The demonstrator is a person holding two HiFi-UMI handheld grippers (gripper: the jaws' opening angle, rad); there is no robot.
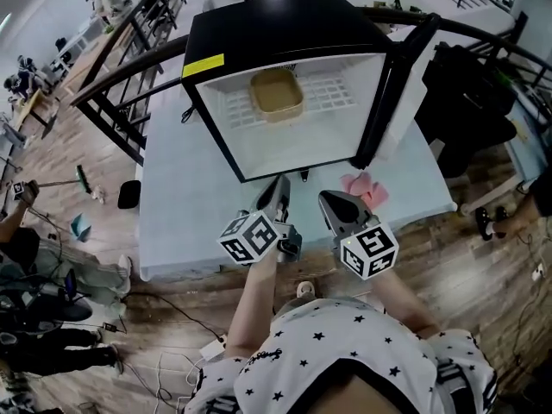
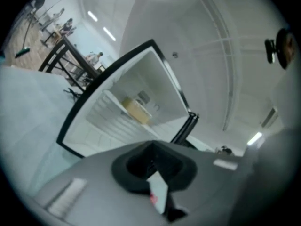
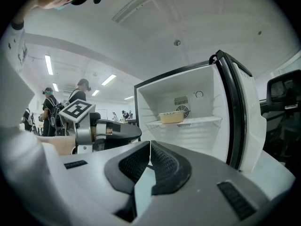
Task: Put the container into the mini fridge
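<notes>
The tan container (image 1: 276, 94) sits on the white wire shelf inside the black mini fridge (image 1: 207, 65), whose door (image 1: 392, 89) stands swung open to the right. Both grippers hover in front of the fridge opening, well short of the container. My left gripper (image 1: 279, 185) is shut with nothing between its jaws. My right gripper (image 1: 329, 200) is beside it, also shut and empty. In the left gripper view the left gripper (image 2: 151, 161) points up at the container (image 2: 136, 111). In the right gripper view the right gripper (image 3: 150, 149) faces the container (image 3: 171, 117) on its shelf.
The fridge stands on a pale table (image 1: 172, 205). A pink cloth (image 1: 363, 187) lies on it just right of the right gripper. A black railing (image 1: 129, 69) runs behind left; dark equipment (image 1: 474, 102) stands at the right. Cables lie on the wooden floor (image 1: 164, 360).
</notes>
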